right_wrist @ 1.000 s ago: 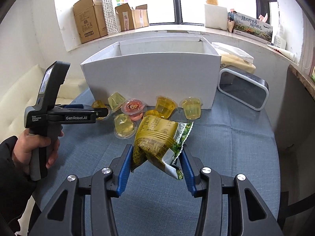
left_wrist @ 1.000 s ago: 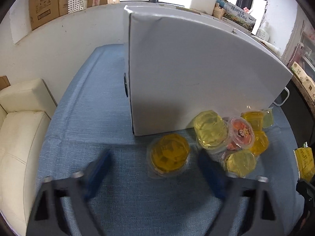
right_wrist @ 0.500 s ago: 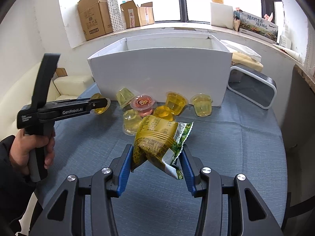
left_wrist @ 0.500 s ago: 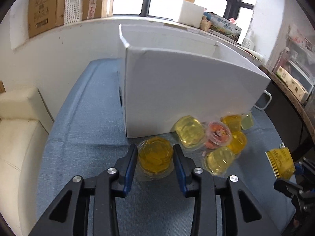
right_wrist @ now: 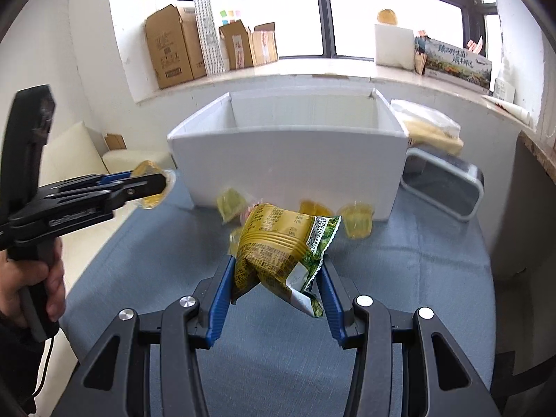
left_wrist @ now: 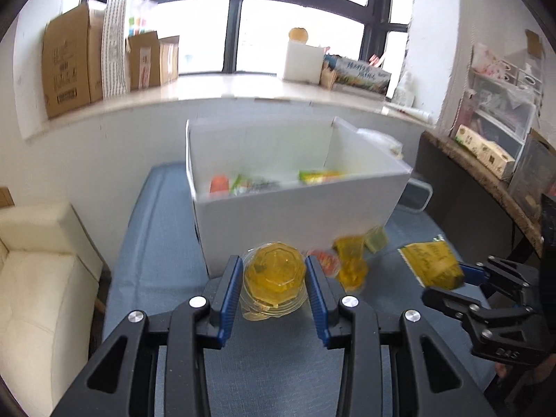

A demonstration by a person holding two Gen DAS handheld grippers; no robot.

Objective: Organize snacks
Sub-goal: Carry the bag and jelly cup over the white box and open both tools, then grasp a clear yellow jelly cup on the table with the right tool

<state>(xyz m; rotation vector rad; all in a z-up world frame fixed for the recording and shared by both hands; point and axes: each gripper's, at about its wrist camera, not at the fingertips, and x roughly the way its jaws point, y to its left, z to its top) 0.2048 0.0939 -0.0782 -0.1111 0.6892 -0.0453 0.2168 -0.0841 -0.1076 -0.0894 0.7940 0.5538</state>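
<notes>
On the left, our left gripper (left_wrist: 272,279) has just clamped onto the amber jelly cup (left_wrist: 274,278), which a moment ago sat on the blue worktop (left_wrist: 156,243) between open jaws. We have since raised it clear of the cloth, so the inside of the white box (left_wrist: 299,215), with a few packets already lying there, now shows. That pick looks done; the cup is ready to go over the near wall. Further right, the other jelly cups (left_wrist: 351,260) still sit in a cluster against the box front. On the right, our right gripper (right_wrist: 276,281) remains clenched on the yellow-green snack packet (right_wrist: 281,246), held above the worktop, unchanged and waiting its turn.
</notes>
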